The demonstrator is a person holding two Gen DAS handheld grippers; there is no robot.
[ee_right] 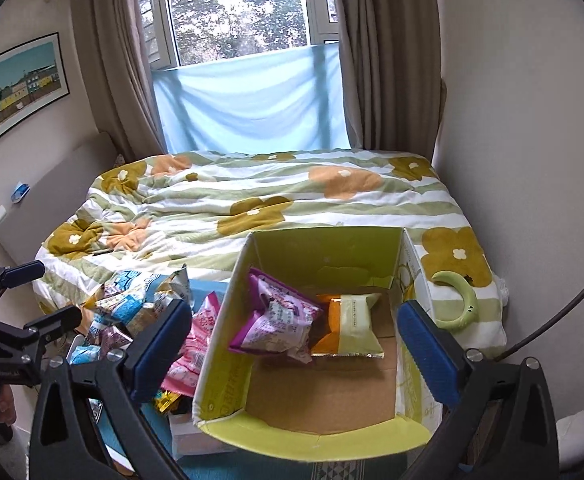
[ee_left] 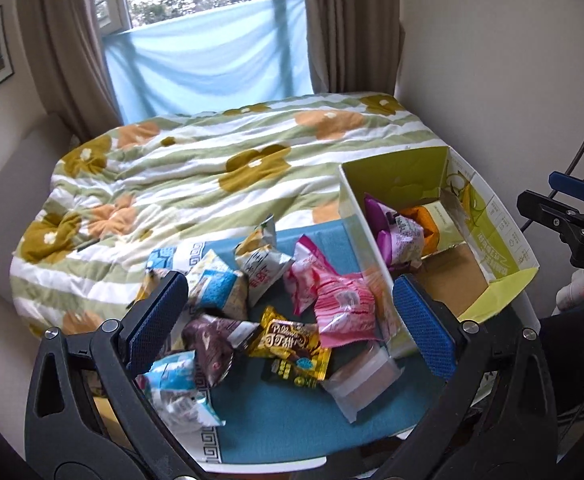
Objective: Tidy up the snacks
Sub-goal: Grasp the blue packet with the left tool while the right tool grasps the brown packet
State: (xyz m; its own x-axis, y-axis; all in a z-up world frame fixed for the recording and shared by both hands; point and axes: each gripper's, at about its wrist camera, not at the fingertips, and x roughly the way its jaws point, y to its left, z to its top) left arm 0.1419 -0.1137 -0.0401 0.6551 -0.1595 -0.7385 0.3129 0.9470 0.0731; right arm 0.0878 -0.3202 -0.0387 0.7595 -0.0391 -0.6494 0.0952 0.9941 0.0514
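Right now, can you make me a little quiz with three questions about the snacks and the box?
1. True or false: the box is empty.
2. The left gripper is: A open, holding nothing; B shut on the pink packet.
3. What colour is the mat under the loose snacks?

Key: 1 false, since a purple packet and an orange-and-cream packet lie inside; 2 A; 3 blue.

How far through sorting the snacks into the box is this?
Early. Done: a purple packet and a pale green-and-orange packet lie in the cardboard box. In hand: nothing; left claw and right claw are open, empty. Left: the loose pile beside it.
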